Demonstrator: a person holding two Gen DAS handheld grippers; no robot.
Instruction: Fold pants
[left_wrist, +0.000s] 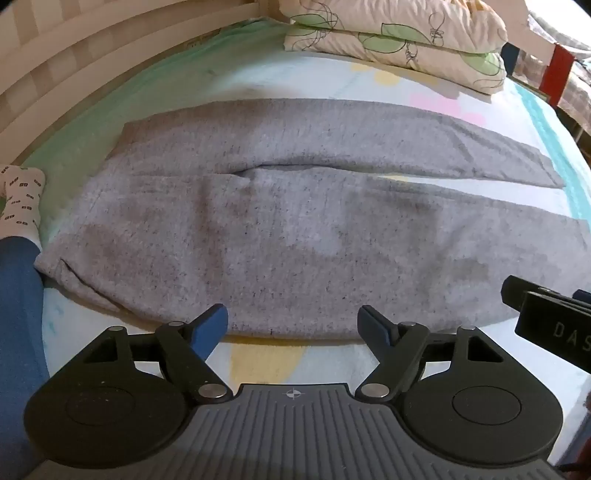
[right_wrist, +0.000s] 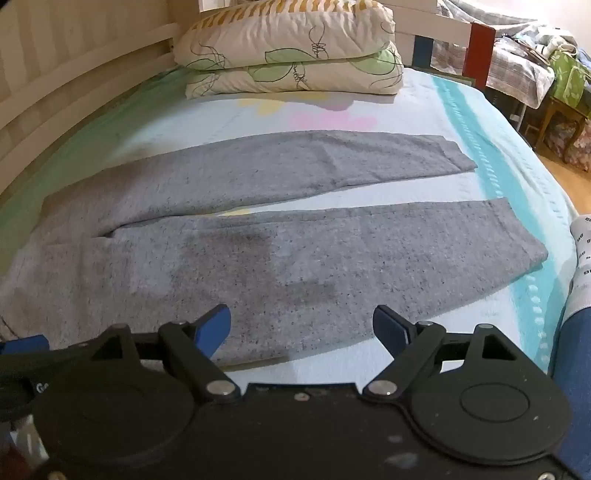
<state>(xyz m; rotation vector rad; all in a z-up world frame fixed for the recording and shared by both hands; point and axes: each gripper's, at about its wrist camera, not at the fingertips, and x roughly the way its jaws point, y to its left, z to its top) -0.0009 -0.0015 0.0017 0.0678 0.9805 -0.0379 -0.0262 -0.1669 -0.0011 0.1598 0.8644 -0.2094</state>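
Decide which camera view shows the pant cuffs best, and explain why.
The right wrist view: both cuffs lie whole and clear on the bed. The left wrist view shows the far cuff squeezed at the edge, while the near one runs out of frame.

Bed (right_wrist: 491, 122) with pastel floral sheet, teal band along edge. Slatted cream headboard (left_wrist: 55, 77) at left. Two stacked leaf-print pillows (right_wrist: 291, 55) at far end. Wooden floor (right_wrist: 565, 170) right, cluttered furniture beyond.

Two stacked leaf-print pillows (right_wrist: 288, 70) are placed at the head of a pastel-sheeted bed (right_wrist: 480, 122). A slatted headboard (left_wrist: 74, 66) is seen alongside; cluttered furniture (right_wrist: 535, 66) stands beyond.
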